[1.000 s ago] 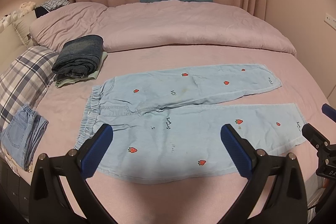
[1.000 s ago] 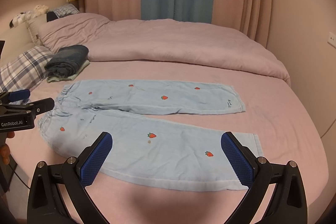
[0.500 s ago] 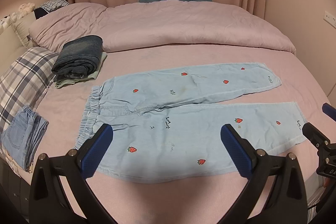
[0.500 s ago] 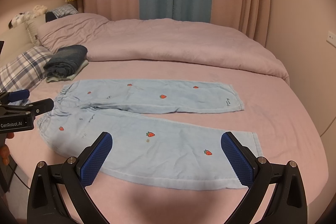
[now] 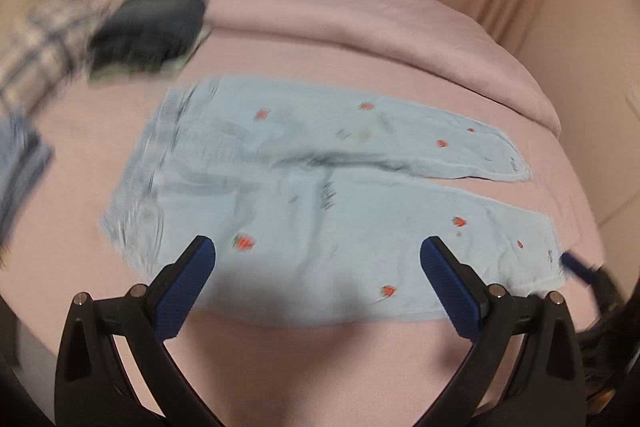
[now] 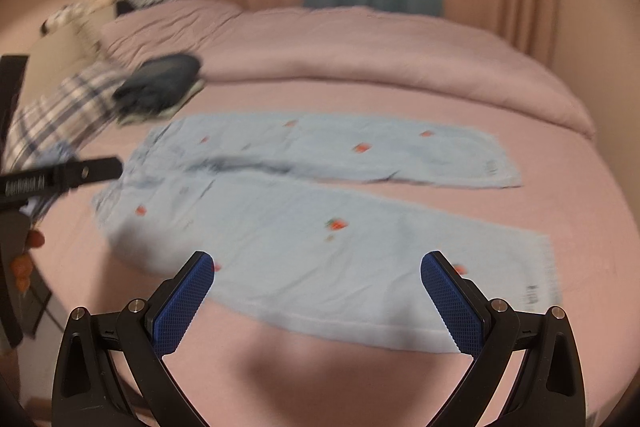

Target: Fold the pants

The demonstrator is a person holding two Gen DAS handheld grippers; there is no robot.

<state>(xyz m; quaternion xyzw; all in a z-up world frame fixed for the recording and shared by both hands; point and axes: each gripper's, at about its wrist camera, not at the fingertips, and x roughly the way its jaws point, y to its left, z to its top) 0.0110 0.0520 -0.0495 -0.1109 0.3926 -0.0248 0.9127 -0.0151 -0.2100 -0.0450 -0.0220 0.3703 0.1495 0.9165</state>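
- One pair of light blue pants [image 5: 320, 195] lay flat on the pink bed [image 5: 320, 355], waistband to the left, two legs running right, and bare sheet lay between the near edge of the pants and the cameras.
- The left claw [image 5: 318, 255] was spread wide, holding nothing, above the near leg close to the waistband.
- The right claw [image 6: 317, 269] was likewise spread and empty, over the near leg toward its hem [image 6: 544, 291].
- Open sheet lay beyond the far leg up to the rolled duvet [image 6: 380, 59].
- One dark folded pile [image 5: 148, 27] sat off the waistband corner, apart from the pants; both views were blurred.
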